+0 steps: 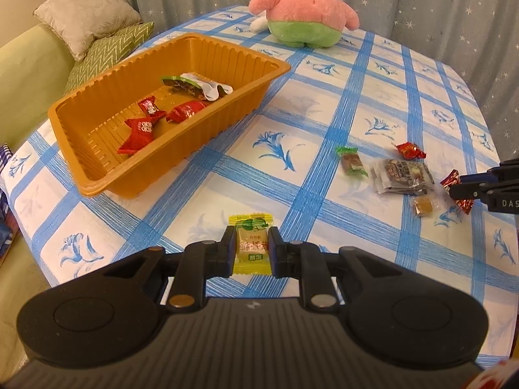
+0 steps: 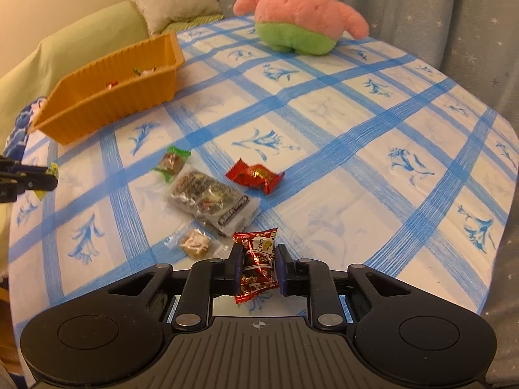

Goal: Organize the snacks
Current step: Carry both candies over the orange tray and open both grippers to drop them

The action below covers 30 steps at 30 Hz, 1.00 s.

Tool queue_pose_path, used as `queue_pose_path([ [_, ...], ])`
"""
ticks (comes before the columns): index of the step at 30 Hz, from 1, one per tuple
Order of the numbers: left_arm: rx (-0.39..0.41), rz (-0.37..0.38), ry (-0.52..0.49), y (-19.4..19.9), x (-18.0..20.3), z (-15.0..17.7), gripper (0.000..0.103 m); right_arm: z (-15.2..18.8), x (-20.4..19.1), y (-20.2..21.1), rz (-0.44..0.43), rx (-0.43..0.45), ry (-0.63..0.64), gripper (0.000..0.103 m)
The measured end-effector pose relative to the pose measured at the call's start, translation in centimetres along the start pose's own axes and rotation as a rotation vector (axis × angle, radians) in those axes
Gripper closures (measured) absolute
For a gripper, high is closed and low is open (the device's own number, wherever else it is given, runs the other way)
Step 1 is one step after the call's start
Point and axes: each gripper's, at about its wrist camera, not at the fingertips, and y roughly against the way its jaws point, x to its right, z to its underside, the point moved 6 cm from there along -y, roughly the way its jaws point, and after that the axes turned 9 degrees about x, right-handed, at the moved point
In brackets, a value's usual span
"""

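An orange tray (image 1: 97, 175) stands at the table's left with several red candies (image 1: 138, 131) and a green-and-white packet inside; it also shows in the right wrist view (image 2: 97, 107). My left gripper (image 1: 252, 243) is shut on a yellow-wrapped candy (image 1: 251, 246) near the table's front edge. My right gripper (image 2: 259, 259) is shut on a dark red snack packet (image 2: 258, 265); it also shows at the right edge of the left wrist view (image 1: 454, 191). Loose on the cloth lie a green-wrapped candy (image 2: 172, 163), a grey nut packet (image 2: 211, 201), a red candy (image 2: 256, 176) and a clear-wrapped sweet (image 2: 194, 243).
A pink and green plush star (image 1: 305, 9) sits at the far side of the blue-checked tablecloth (image 1: 324, 103). A green sofa with cushions (image 1: 87, 13) stands to the left. Grey starred curtains hang behind.
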Motion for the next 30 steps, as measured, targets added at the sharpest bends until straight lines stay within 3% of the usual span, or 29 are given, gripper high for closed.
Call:
queue_pose_path([
  [7, 0.057, 0.003, 0.023, 2.3, -1.1, -1.7, 0.085, -2.5, -1.2, 2.0, -0.064, 0.059, -0.065, 0.082],
  [15, 0.113, -0.016, 0.070, 4.2, -3.6, -4.3, 0.085, -6.5, -5.6, 2.1, -0.182, 0.115, -0.062, 0.082],
  [30, 0.141, -0.116, 0.137, 2.4, -10.2, -8.0, 0.085, -15.4, -16.0, -4.5, -0.354, 0.168, 0.036, 0.082],
])
